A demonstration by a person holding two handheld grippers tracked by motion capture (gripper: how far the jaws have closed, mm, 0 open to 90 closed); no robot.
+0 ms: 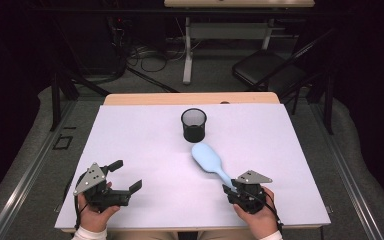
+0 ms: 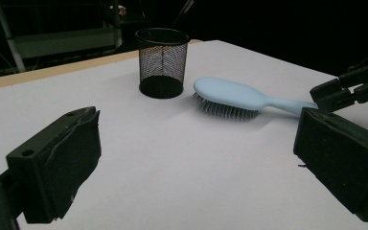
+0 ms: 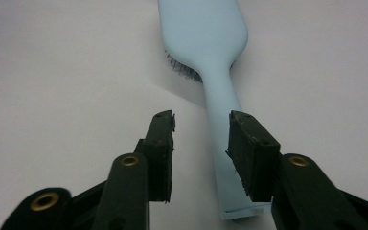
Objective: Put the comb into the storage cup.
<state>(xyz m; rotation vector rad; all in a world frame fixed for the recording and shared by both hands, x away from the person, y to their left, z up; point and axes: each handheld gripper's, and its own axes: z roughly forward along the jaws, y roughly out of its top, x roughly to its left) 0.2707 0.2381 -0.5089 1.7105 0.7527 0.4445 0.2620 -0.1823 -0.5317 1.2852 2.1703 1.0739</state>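
White sheeting covered the counter (image 1: 145, 150), with dark floor, cables and a chair (image 1: 267, 67) beyond. A pale blue hairbrush (image 1: 207, 159) lay bristles down just beside a black mesh cup (image 1: 194, 125). The right gripper (image 3: 201, 139) stood parted around its handle, one pad seemingly touching; the handle's end was partly hidden. The left gripper (image 1: 125, 175) gaped wide, holding nothing

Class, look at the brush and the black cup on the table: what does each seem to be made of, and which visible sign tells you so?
Brush: probably moulded plastic, light blue with a smooth, matt, seamless back; its dark bristles look fine, material unclear.
Cup: looks like black wire mesh, likely metal; you can see through its gridded wall.
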